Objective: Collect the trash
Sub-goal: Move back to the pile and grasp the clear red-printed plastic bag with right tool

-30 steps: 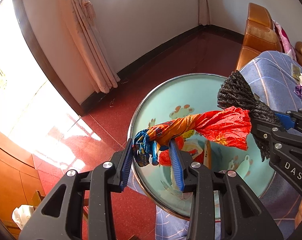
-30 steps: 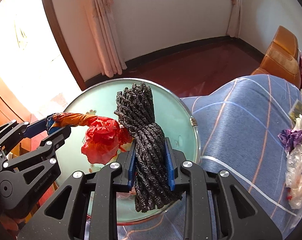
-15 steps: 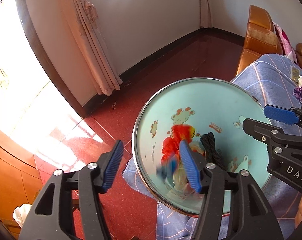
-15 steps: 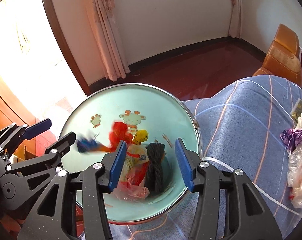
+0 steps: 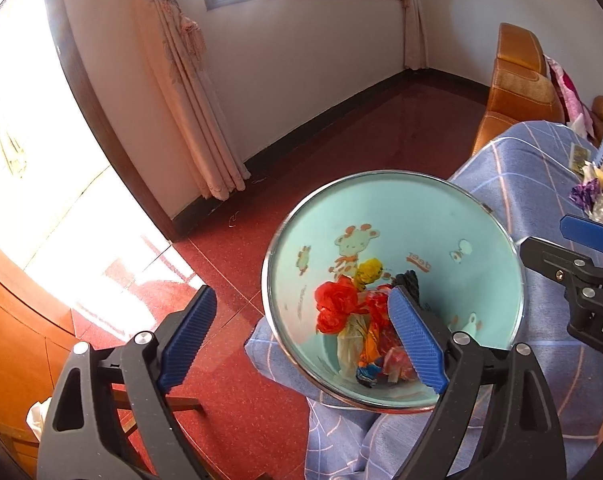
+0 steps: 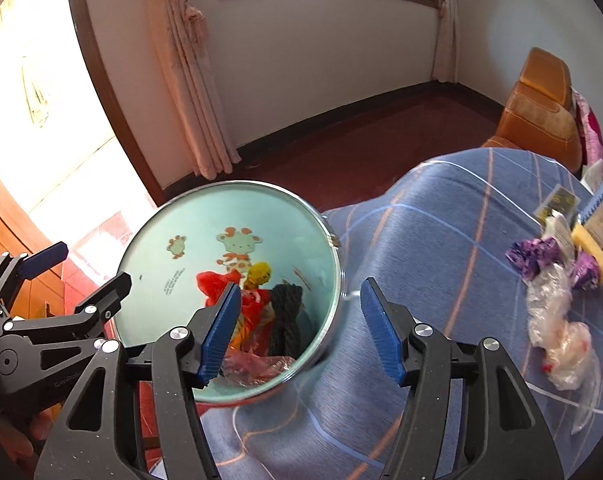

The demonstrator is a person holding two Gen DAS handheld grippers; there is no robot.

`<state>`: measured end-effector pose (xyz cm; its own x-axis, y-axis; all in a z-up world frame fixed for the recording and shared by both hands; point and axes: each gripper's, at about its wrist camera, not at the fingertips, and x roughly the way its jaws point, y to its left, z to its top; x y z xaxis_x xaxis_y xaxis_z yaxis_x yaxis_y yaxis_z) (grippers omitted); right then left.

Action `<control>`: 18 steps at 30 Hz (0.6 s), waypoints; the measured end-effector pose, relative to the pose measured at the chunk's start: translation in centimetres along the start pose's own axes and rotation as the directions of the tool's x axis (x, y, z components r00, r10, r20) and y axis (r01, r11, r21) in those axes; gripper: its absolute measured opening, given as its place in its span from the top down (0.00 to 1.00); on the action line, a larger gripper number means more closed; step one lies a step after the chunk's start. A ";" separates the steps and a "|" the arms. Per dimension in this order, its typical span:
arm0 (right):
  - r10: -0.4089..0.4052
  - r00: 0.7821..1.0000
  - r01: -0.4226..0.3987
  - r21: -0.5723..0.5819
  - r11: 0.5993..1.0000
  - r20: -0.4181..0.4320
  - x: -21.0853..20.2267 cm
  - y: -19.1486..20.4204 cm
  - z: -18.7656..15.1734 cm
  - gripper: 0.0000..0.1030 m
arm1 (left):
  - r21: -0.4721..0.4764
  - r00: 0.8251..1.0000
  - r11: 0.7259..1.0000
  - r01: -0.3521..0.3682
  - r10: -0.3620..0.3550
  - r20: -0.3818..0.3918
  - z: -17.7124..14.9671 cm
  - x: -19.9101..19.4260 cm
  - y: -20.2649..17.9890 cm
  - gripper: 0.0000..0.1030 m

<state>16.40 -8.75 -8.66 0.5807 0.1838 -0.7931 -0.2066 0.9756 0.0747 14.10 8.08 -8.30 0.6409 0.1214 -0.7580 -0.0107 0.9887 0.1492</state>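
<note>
Two handheld grippers hang above a round bin [image 5: 481,248] with a pale blue cartoon lining, beside a table draped in blue checked cloth [image 6: 441,248]. The left gripper [image 5: 301,340] and right gripper [image 6: 301,324] have just been opening and stand apart, empty. A red wrapper [image 5: 337,308] and black rope [image 6: 287,312] lie in the bin below them. More trash [image 6: 557,300] lies on the cloth.

Bins: one round bin [image 6: 169,240]
Black rope bundles: one [image 6: 285,316], in the bin
Red bags: one [image 5: 335,308], in the bin
Purple wrappers: two [image 6: 531,254], far right
Hand-held grippers: two [image 5: 301,340] [image 6: 299,326]
</note>
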 end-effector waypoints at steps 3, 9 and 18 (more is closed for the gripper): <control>-0.020 1.000 0.020 0.027 0.999 0.002 -1.0 -1.5 -1.0 0.40 | 0.017 1.000 1.000 0.017 -0.017 0.001 -0.3 -0.7 -1.1 0.15; -0.061 0.998 0.060 0.079 0.995 0.000 -3.5 -5.8 -3.7 0.40 | 0.072 0.999 0.996 0.049 -0.051 0.015 -0.9 -2.1 -3.5 0.13; -0.176 0.984 0.173 0.178 0.969 -0.003 -7.1 -14.7 -6.9 0.40 | 0.199 0.989 0.969 0.146 -0.150 0.004 -1.7 -3.3 -9.6 0.13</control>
<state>9.83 -25.20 -8.27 0.6059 0.0092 -0.7955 0.0403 0.9983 0.0422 10.74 -1.69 -8.32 0.6380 -0.0287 -0.7695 0.2363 0.9584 0.1601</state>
